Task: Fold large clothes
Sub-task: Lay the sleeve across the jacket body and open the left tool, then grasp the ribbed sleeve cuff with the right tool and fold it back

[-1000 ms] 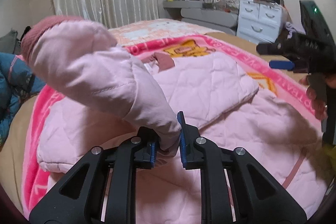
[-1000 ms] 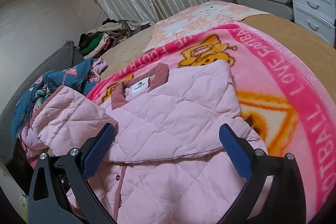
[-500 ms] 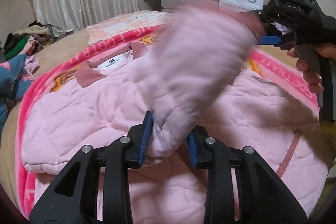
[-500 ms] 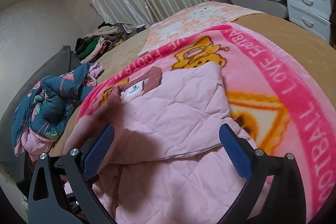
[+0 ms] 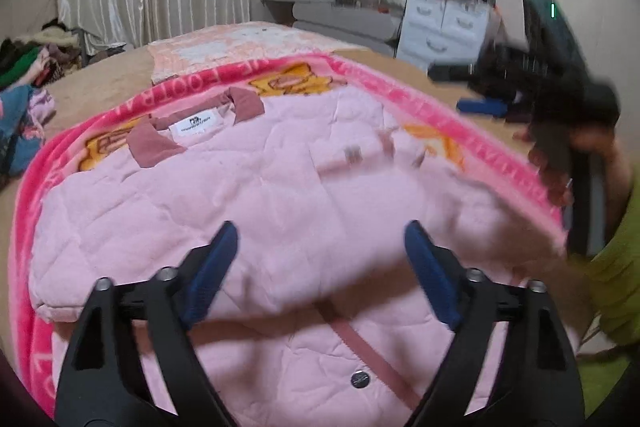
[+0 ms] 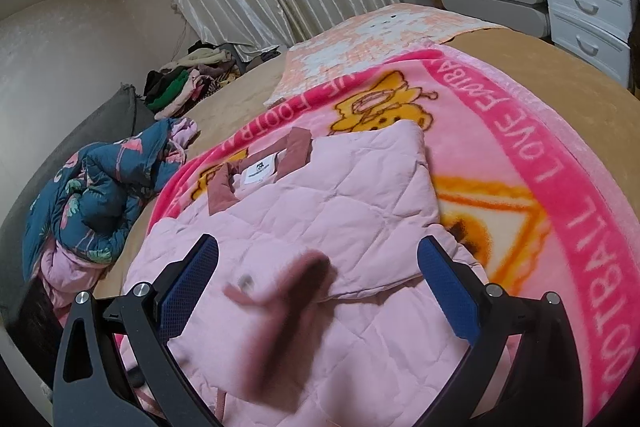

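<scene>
One pink quilted jacket [image 5: 248,195] lies on the pink blanket [image 6: 532,147], collar at 11 o'clock, both sleeves seemingly folded in (one is blurred); the bottom fold looks left. The left gripper [image 5: 320,267] is opening, nothing between its jaws; the right gripper [image 6: 320,291] gapes empty.

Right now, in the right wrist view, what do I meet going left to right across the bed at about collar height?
Blue floral quilted garment → dark pink collar of the pink quilted jacket → orange cartoon print on the blanket → bright pink lettered border of the blanket.
</scene>
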